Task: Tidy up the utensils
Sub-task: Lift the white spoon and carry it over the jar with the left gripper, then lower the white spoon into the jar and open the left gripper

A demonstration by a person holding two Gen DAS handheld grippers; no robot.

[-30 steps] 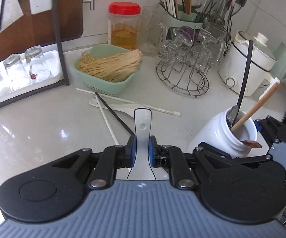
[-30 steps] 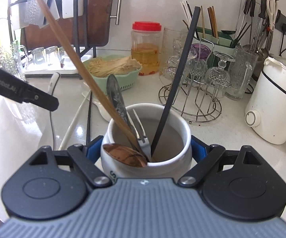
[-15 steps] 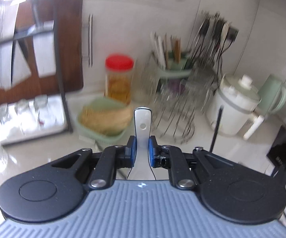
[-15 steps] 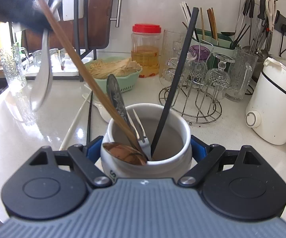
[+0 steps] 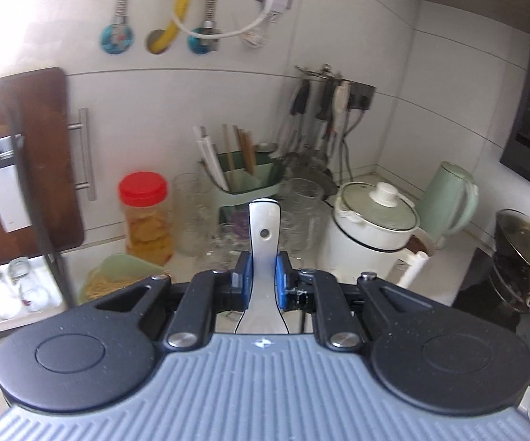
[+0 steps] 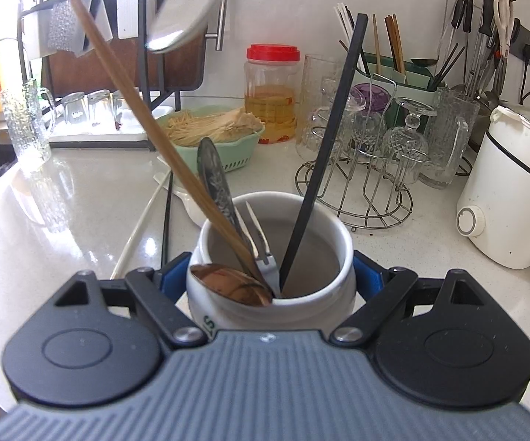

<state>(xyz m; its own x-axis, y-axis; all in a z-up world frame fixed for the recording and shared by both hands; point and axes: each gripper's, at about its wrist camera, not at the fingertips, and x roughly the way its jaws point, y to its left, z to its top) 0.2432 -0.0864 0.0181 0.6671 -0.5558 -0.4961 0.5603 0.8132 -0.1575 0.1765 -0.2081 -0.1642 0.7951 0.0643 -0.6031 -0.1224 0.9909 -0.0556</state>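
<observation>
Holding a ladle aloft and a jar of utensils on the bench

Left wrist view: the left gripper is clamped on the flat metal ladle handle, raised above the bench with a red-lidded jar, a green chopstick caddy and a white cooker behind it. Right wrist view: the right gripper is clamped around the white jar, which stands on the bench holding a wooden spoon, a fork, a metal spoon and a black chopstick; the ladle's bowl hangs at upper left
</observation>
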